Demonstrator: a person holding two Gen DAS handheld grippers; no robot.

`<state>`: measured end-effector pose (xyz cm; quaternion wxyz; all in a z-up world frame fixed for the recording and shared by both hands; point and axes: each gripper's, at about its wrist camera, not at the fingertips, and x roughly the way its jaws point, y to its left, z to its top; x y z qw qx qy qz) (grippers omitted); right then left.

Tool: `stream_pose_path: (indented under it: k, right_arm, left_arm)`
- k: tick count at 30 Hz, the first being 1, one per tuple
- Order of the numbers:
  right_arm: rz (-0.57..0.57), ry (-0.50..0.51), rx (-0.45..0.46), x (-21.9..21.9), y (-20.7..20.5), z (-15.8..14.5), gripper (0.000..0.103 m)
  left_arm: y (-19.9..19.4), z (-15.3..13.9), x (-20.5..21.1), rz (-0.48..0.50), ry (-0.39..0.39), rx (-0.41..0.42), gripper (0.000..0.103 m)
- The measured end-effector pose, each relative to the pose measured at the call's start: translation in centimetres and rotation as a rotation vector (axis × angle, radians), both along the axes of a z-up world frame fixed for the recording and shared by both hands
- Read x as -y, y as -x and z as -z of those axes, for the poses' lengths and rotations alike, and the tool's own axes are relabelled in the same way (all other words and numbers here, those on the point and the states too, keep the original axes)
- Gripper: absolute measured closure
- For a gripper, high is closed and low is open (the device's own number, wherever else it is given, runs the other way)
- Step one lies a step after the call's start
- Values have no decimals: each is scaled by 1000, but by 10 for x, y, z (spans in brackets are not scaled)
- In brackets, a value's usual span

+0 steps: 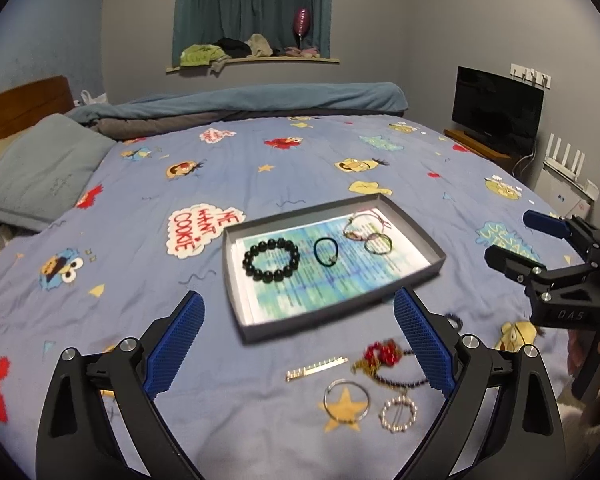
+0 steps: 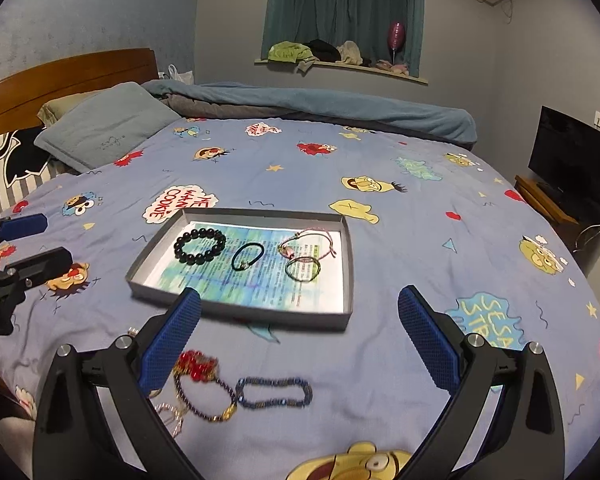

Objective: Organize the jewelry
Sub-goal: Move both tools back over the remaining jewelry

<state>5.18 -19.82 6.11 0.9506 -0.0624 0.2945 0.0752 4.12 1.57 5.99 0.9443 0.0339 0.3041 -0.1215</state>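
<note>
Both the left gripper and right gripper are held wide apart, empty. Loose bracelets are scattered on the bedspread below them; beyond, the grey tray holds a black bead bracelet.

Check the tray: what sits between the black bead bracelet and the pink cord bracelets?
A thin black hair tie lies between the black bead bracelet and the pink cord bracelets, apart from both, on the tray liner. Both wrist views show it.
</note>
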Motion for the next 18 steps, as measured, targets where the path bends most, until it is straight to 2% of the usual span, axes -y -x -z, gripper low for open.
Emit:
stream_pose_path:
  k: [9,13,18]
  right_arm:
    - [-7,-10,-14,0,29,21,6]
    - [0,-11,-33,-1,27,36,6]
    - [16,-4,-59,5,23,55,6]
  left_arm:
    - [24,31,3,4,2,-23,7]
    - [24,46,3,8,22,-49,7]
    - [22,64,5,3,-6,-61,7]
